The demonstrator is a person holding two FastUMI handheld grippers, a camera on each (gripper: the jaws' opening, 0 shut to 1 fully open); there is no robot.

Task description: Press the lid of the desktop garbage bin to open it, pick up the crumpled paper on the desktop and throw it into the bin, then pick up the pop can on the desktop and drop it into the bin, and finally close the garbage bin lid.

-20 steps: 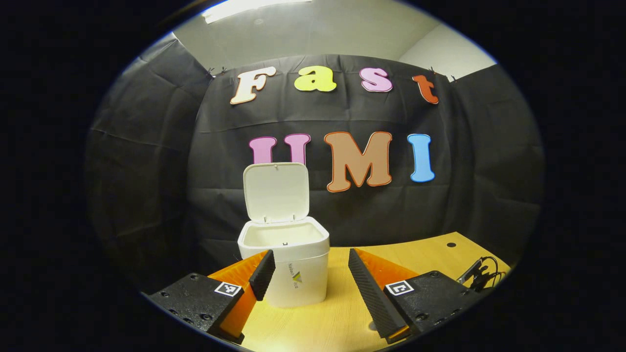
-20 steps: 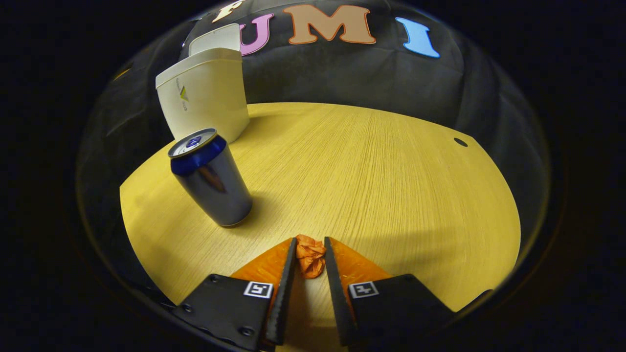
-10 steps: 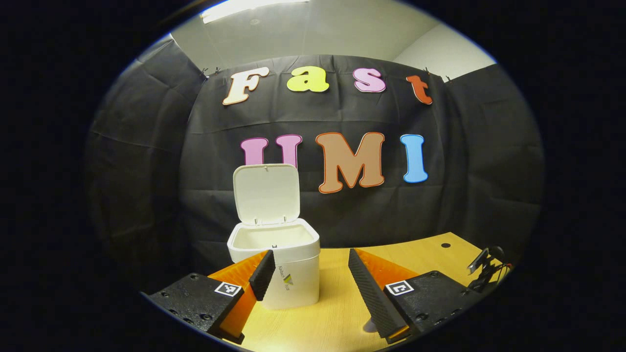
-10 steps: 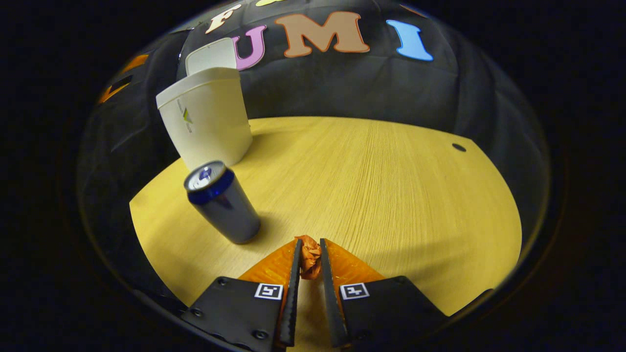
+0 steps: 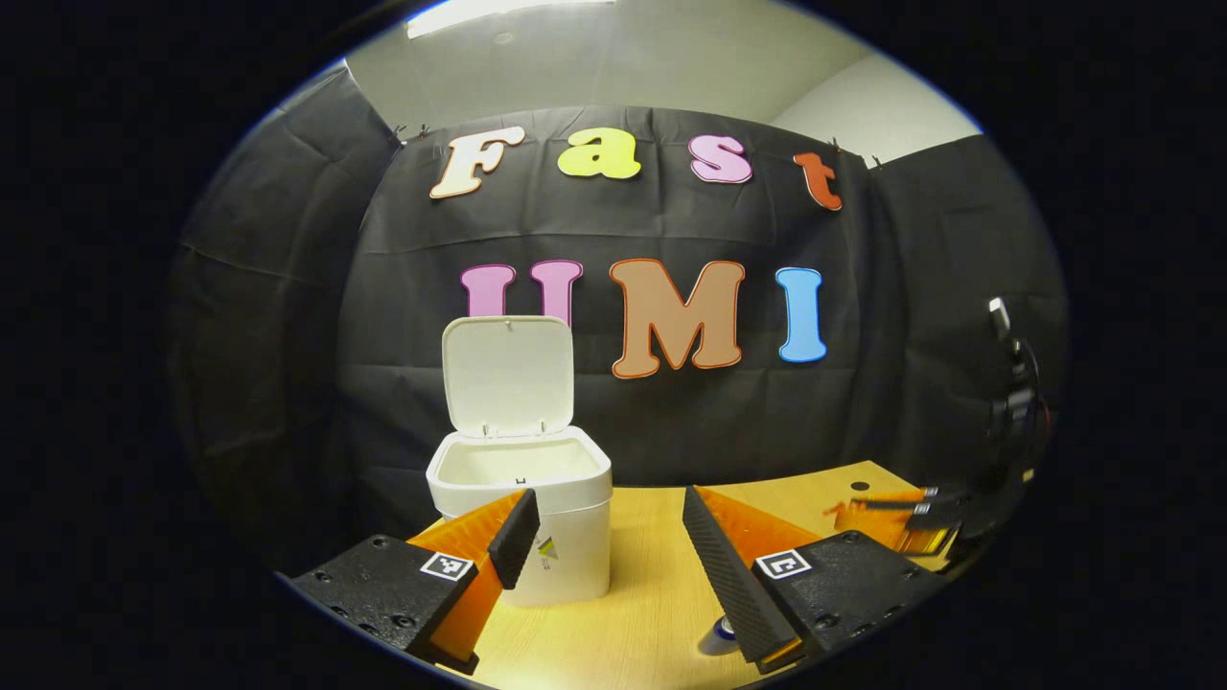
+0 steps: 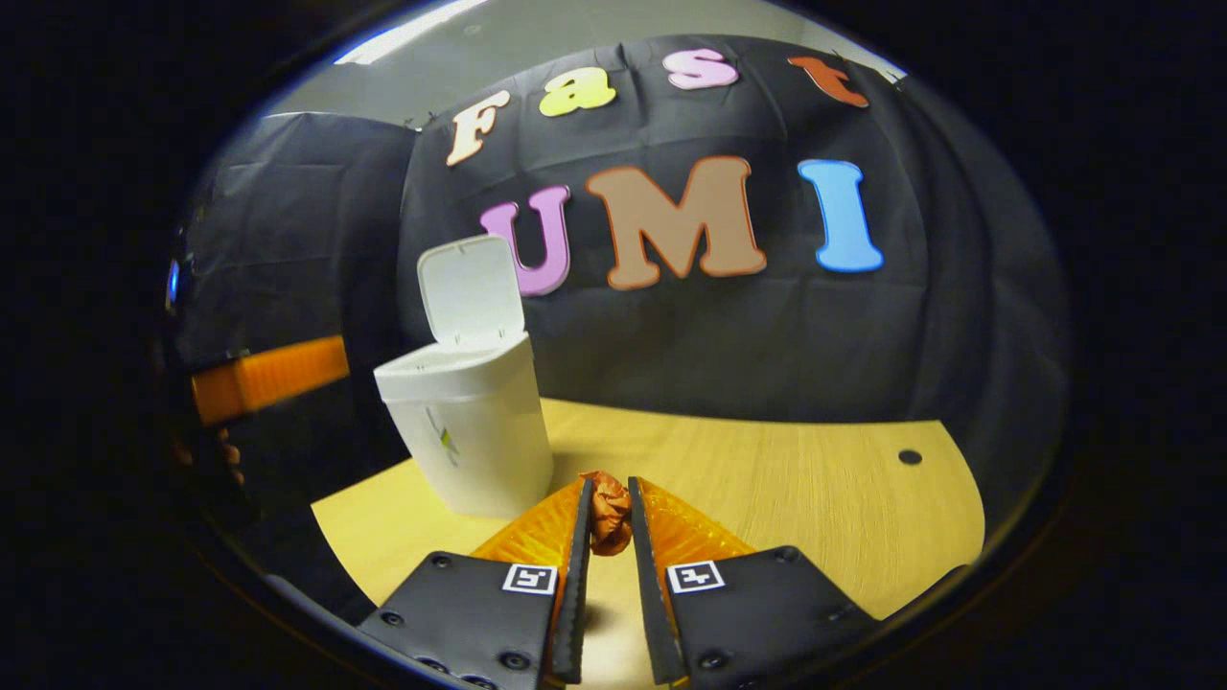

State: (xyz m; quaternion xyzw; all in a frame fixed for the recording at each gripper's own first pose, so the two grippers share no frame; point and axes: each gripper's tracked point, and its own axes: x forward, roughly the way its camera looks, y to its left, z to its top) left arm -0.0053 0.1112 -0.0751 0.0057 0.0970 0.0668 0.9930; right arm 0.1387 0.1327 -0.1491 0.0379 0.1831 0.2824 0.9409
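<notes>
The white desktop bin (image 5: 522, 537) stands on the wooden table (image 5: 652, 594), its lid (image 5: 508, 374) swung up and open. My left gripper (image 5: 604, 532) hangs open in front of the bin, holding nothing. A small silvery-blue bit of the pop can (image 5: 716, 636) peeks out beneath its right-hand finger. My right gripper (image 6: 608, 484) is shut on the crumpled orange-brown paper (image 6: 608, 516) and holds it above the table. In the right gripper view the bin (image 6: 474, 436) and its lid (image 6: 470, 292) lie ahead, to the left. The right gripper (image 5: 891, 513) also shows in the left gripper view at far right.
The black cloth wall closes the booth behind the bin. A small round hole (image 6: 910, 457) marks the table at the far right. In the right gripper view the left gripper (image 6: 268, 379) and the hand (image 6: 225, 450) holding it sit at the left, beside the bin.
My right gripper has lifted the paper off the table and tilted up to face the bin; the can has dropped out of its view. The left gripper has drifted slightly, still open.
</notes>
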